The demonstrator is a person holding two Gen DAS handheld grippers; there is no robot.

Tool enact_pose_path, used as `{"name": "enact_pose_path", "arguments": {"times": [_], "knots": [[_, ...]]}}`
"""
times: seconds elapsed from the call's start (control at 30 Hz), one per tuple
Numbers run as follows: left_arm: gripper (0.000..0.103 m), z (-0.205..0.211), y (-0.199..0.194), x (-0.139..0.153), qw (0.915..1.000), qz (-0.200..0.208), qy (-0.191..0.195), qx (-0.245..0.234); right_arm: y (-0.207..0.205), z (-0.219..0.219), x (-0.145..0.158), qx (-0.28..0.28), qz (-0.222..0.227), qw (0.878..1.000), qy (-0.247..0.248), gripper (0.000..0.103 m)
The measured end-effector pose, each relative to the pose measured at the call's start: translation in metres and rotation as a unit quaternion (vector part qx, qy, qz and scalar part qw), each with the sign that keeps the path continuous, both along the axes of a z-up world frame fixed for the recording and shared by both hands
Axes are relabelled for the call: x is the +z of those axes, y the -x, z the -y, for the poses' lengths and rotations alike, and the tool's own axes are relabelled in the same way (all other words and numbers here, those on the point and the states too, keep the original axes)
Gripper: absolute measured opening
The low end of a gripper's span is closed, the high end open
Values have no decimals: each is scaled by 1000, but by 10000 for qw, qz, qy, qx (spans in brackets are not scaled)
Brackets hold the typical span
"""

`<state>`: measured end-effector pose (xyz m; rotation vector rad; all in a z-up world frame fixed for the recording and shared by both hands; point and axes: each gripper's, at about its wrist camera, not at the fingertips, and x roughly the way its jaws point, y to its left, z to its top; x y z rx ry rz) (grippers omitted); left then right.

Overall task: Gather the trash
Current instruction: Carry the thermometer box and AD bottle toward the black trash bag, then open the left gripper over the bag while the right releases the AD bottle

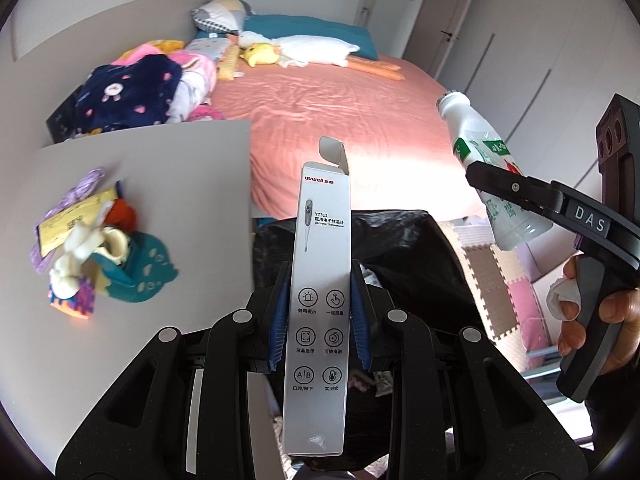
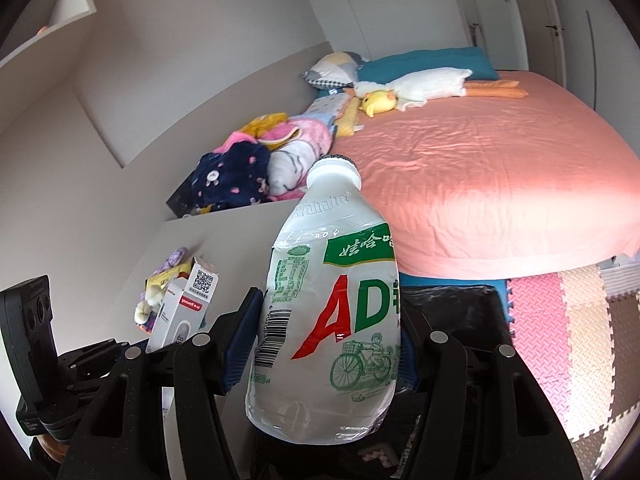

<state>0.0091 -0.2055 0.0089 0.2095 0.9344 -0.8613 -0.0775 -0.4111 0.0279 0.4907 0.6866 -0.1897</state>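
Observation:
My left gripper [image 1: 319, 312] is shut on a long grey thermometer box [image 1: 320, 288] with its top flap open, held upright above a black trash bag [image 1: 404, 248]. My right gripper [image 2: 326, 340] is shut on a white Wahaha AD milk bottle [image 2: 328, 320], held above the same black bag [image 2: 452, 308]. The bottle [image 1: 486, 168] and the right gripper [image 1: 516, 192] also show at the right of the left wrist view. The left gripper with the box [image 2: 180, 312] shows at the lower left of the right wrist view.
A grey bedside surface [image 1: 132, 208] on the left carries a pile of small toys and wrappers [image 1: 92, 236]. A bed with a pink sheet [image 1: 340, 108], clothes and plush toys lies behind. Foam puzzle mats [image 2: 568, 340] cover the floor to the right.

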Motion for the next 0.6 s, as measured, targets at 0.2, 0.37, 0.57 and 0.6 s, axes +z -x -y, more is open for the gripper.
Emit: {"name": "enact_pose_path", "arguments": {"times": [0.2,0.37,0.57,0.6], "knots": [[28,22,9,-6,9995,-81,-39,-318,19,15,-3,-230,-67,9997,60,60],[28,36,15,-11,9983,-195,-55,-547,29,24,-7,-364,-159,9992,62,60],[28,45,22,-18,9956,-410,-5,-845,39,32,-14,-484,-282,9984,20,60],[29,46,23,-19,9951,-458,11,-878,40,33,-14,-493,-289,9984,14,60]]}}
